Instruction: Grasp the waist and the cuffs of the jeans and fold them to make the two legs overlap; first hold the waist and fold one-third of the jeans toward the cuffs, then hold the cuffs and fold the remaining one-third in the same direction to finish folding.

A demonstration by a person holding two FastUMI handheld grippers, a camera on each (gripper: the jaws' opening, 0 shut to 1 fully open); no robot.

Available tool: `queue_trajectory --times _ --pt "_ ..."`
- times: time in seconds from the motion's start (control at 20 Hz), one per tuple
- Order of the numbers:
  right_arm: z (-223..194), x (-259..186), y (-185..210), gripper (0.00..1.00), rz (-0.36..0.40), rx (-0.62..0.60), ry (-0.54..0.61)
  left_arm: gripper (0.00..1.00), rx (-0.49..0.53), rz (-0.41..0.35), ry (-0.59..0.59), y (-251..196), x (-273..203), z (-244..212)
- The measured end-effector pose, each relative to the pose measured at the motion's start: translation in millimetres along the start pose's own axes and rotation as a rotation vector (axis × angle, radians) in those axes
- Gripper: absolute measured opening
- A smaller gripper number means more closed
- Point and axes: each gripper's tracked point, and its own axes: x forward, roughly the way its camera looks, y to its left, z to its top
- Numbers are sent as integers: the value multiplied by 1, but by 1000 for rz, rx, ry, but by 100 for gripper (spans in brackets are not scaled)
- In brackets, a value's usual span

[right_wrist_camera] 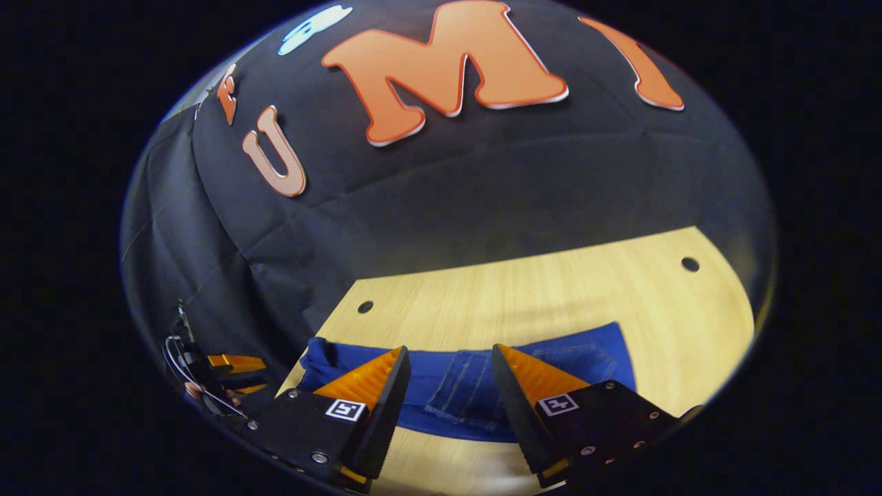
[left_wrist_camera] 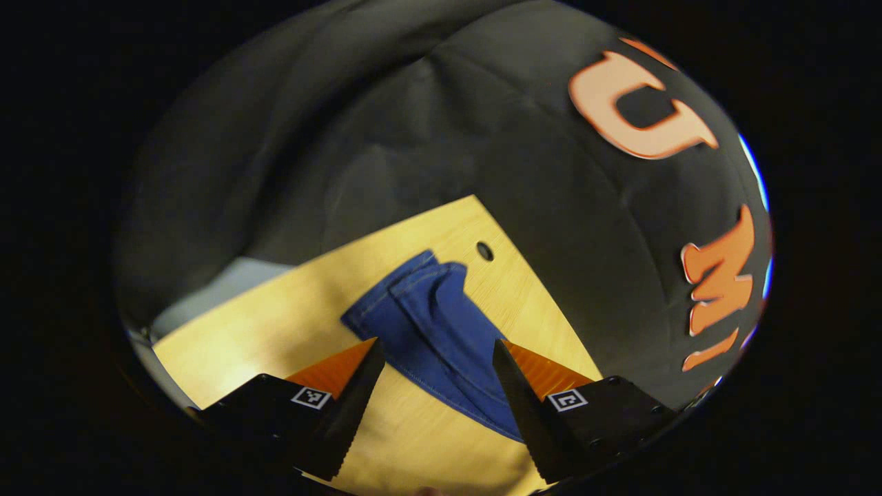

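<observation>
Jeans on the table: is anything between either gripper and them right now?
Nothing visible. The jeans lie flat on the wooden table, bare wood around them. The right gripper and left gripper are both open above the denim, with only air between.

Blue jeans (right_wrist_camera: 475,393) on wooden table (right_wrist_camera: 551,296)

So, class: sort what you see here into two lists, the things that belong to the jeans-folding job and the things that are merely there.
Belongs to the job:
- jeans, lying on the table
- left gripper, open
- right gripper, open

Merely there:
- wooden table
- holes in the tabletop
- black cloth wall
</observation>
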Motion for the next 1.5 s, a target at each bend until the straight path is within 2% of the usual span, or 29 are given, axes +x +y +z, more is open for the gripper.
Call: queue_trajectory --times 0.2,0.25,0.5,0.7,0.8,1.0,1.15,1.25,1.3,1.4,1.45,1.5 --pt "34 -24 -23 80 -51 -7 -72 98 -168 16 120 25 33 -19" --pt "40 -28 -26 80 -59 -7 -89 98 -179 47 148 35 40 -21" --pt "50 -42 -39 81 -88 -29 -125 98 -221 104 208 43 77 -30" --pt "47 -41 -44 80 -112 -47 -116 95 -266 115 179 40 87 -17" --pt "48 -40 -45 80 -110 -35 -113 95 -294 99 168 34 95 -11" --pt "60 -42 -49 80 -106 -6 -150 94 -279 88 162 30 100 -8" --pt "67 -39 -59 80 -122 -2 -156 92 -257 26 145 16 107 -4" --pt "68 -46 -63 81 -131 -14 -158 92 -263 2 177 10 117 -11" --pt "67 -47 -65 81 -135 -22 -153 77 -269 11 172 11 126 -12" --pt "65 -50 -71 81 -150 -32 -150 51 -301 -25 167 7 129 -13" --pt "65 -51 -73 81 -159 -36 -148 53 -320 -50 161 5 130 -12" --pt "64 -53 -74 81 -159 -37 -145 51 -338 -64 160 9 135 -15"
